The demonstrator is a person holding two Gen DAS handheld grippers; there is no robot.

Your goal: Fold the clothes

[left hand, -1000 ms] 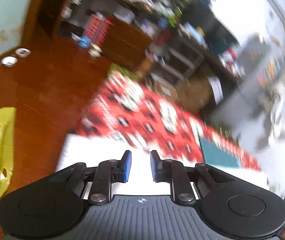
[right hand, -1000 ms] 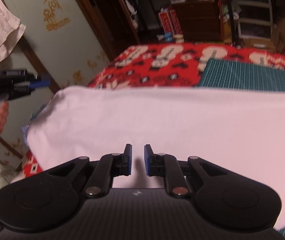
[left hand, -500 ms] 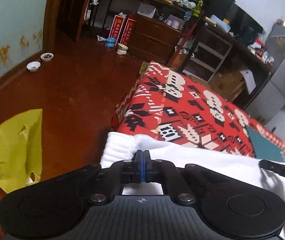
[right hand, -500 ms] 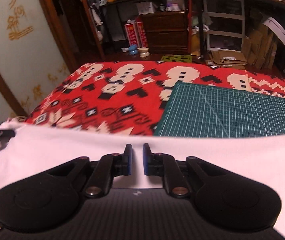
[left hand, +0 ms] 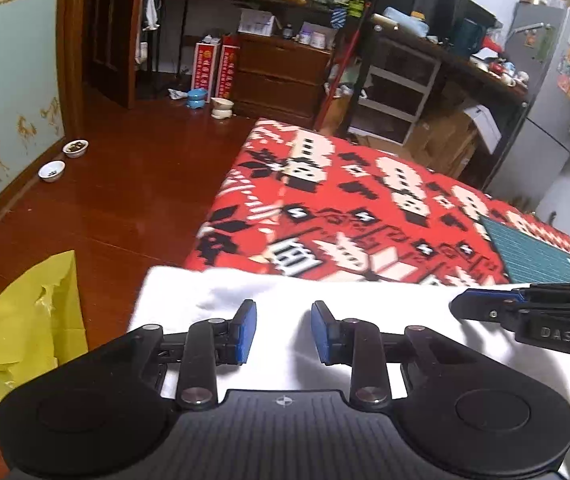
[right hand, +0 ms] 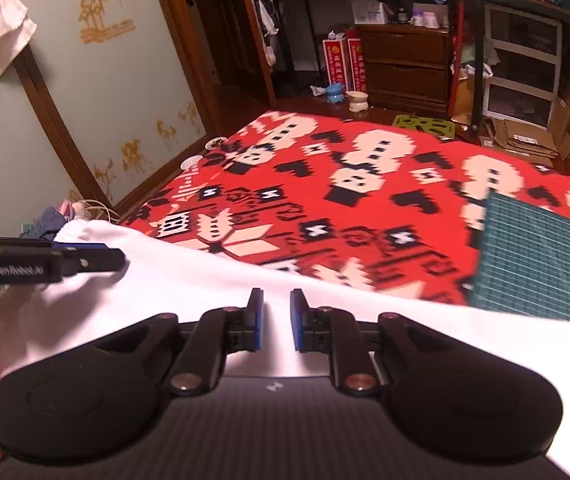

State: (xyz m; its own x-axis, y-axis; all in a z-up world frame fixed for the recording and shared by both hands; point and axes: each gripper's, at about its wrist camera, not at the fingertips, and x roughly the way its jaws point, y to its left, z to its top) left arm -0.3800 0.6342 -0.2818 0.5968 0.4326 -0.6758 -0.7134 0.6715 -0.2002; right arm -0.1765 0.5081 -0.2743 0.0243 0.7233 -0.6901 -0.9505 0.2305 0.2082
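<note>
Red cloth [left hand: 365, 216] over table, green mat [right hand: 537, 256] at right; white garment [left hand: 293, 292] across lower frame. Left gripper [left hand: 280, 332] opening, nothing pinched; right gripper [right hand: 273, 318] opening, empty. Yellow bag [left hand: 25, 320] on floor lower left, bowls [left hand: 51, 170] by wall.

A table draped in a red patterned cloth [left hand: 365, 208] [right hand: 325, 184] stretches away ahead of both claws. A white garment [left hand: 285, 312] [right hand: 205, 280] lies flat along its near edge, directly under and just ahead of the fingertips. A green cutting mat [left hand: 533, 256] [right hand: 537, 256] lies on the cloth ahead and to the right of each claw, its near edge meeting the garment.
</note>
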